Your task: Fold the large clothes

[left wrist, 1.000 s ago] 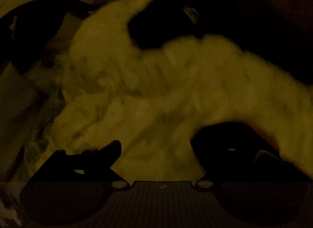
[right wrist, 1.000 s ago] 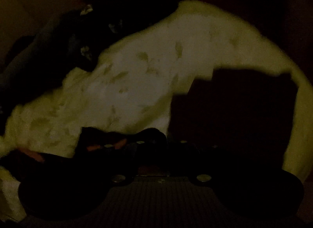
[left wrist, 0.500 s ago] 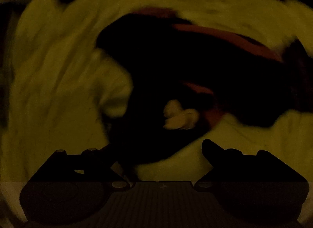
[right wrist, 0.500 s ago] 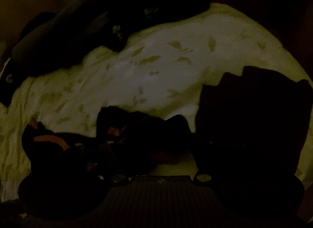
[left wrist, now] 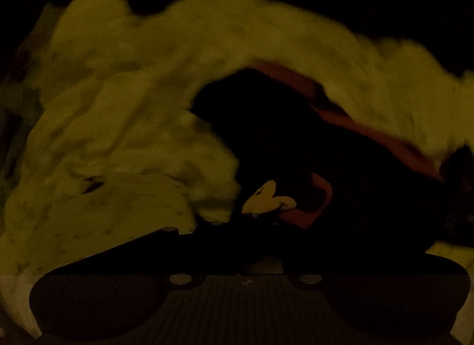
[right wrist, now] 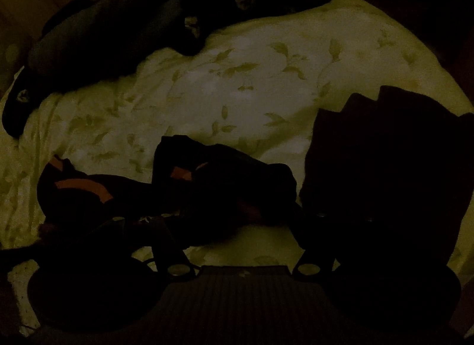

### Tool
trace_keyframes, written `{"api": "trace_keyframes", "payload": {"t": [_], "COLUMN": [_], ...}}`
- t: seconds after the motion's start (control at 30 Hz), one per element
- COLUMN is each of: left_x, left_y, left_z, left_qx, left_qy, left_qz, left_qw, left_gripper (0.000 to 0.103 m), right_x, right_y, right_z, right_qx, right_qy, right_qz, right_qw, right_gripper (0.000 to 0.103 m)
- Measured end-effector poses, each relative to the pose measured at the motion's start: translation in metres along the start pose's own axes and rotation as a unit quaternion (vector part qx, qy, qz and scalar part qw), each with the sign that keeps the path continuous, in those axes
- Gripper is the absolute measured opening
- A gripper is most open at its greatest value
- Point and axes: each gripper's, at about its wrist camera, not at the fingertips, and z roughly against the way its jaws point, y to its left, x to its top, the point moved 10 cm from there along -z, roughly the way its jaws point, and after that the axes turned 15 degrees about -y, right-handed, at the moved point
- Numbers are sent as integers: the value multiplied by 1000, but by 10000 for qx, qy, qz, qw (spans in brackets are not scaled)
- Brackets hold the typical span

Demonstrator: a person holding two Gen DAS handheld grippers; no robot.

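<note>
Since a second ago the left gripper has swung over the dark red-trimmed garment on the pale leaf-print bedspread, jaws closing (grip unclear); the right gripper narrows, apparently empty.

the crumpled garment lies on the bedspread, a folded stack just to its right, a heap of clothes behind it.
</note>
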Motion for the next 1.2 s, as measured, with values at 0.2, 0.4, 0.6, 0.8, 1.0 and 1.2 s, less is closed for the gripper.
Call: {"api": "trace_keyframes", "payload": {"t": [0.2, 0.4, 0.6, 0.8, 1.0, 1.2], "left_x": [37, 45, 13, -4, -7, -23], "left_y": [123, 190, 125, 17, -96, -186], "left_z": [15, 17, 14, 5, 12, 17], "left_qx": [1489, 2270, 1543, 438, -762, -1234], "left_qy": [-485, -249, -152, -248, -752, -1352], "left_qz": [529, 878, 379, -532, -2092, -3891], "left_qw": [9862, 9696, 9872, 9973, 9720, 9028], "left_gripper": [41, 103, 103, 103, 103, 103], "right_x": [11, 37, 52, 54, 50, 27], "right_y": [-5, -17, -31, -5, 18, 21], "right_z": [-3, -2, 3, 7, 6, 3], "right_qx": [7, -216, -422, 111, 306, 398], "right_qy": [-140, -464, -659, -682, -718, -460], "right_qz": [-137, -530, -652, -65, 380, 503], "right_qw": [9998, 9973, 9948, 9976, 9962, 9969], "right_gripper": [46, 64, 67, 73, 73, 77]}}
